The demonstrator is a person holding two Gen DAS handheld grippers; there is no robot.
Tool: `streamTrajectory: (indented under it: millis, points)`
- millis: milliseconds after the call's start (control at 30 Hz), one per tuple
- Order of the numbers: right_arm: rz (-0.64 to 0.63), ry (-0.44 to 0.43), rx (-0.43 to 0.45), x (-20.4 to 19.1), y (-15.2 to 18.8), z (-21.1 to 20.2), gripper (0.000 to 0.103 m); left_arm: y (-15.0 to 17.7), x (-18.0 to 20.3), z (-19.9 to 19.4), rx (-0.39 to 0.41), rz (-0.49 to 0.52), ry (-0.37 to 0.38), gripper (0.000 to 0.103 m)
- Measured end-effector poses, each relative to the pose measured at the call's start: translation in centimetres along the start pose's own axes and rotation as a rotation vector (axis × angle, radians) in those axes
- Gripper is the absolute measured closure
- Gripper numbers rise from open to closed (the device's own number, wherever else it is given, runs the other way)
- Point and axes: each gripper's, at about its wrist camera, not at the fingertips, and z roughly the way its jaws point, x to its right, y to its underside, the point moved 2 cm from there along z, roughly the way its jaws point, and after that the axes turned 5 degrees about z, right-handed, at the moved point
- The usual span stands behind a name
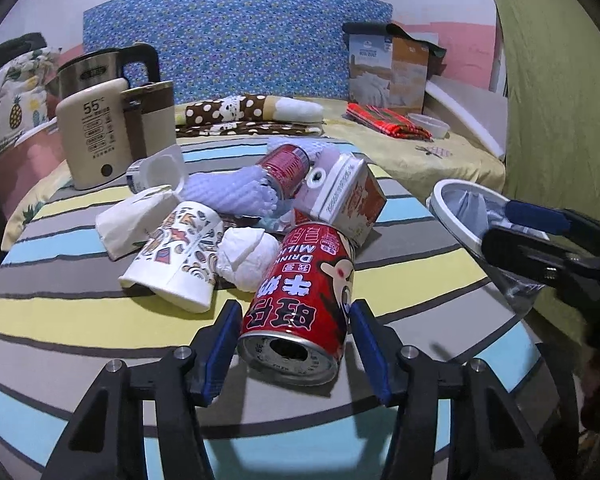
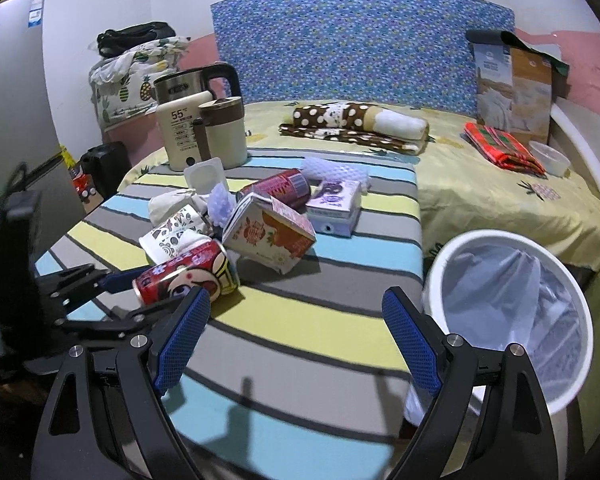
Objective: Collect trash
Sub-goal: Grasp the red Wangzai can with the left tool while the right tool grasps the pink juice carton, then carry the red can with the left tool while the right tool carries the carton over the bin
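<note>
1. Basically early stage: left gripper straddles the red milk-drink can, which lies on its side on the striped mat, opened end toward the camera. Blue pads sit on either side of the can with small gaps showing, so released, not yet squeezing. Can not lifted.
2. Right gripper spread wide with nothing between its fingers, only striped mat under it. In the right wrist view the same can sits at about 10 o'clock from it, touching or just beside its left finger, cannot tell which.
3. White trash bin with a pale liner stands off the mat's edge, at roughly 3 o'clock of the right gripper. Only crumpled liner visible inside; no clear trash in it, though the bottom is hidden. Judgement: little or nothing collected so far.
4. Just past the can, still on the mat: patterned paper cup on its side, crumpled white tissue touching it, white paper bag at 10 o'clock of the can.
5. Further back: orange-and-white carton, lilac foam netting, second red can, small white plastic tub, purple-and-white box.
6. Farthest: beige kettle-style appliances at 11 o'clock, folded dotted blanket, not trash by my guess.
7. Left to do: grip this can, carry to bin, repeat for the whole pile. Nearly all of the job remains.
</note>
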Motion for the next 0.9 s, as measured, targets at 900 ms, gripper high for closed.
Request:
streamTrajectory:
  millis: [900]
  points:
    - [-0.094,-0.135,-0.104,-2.2,-2.4,7.1,0.014,1.9,-5.0,-2.5,0.016,-0.149,-0.007,0.048]
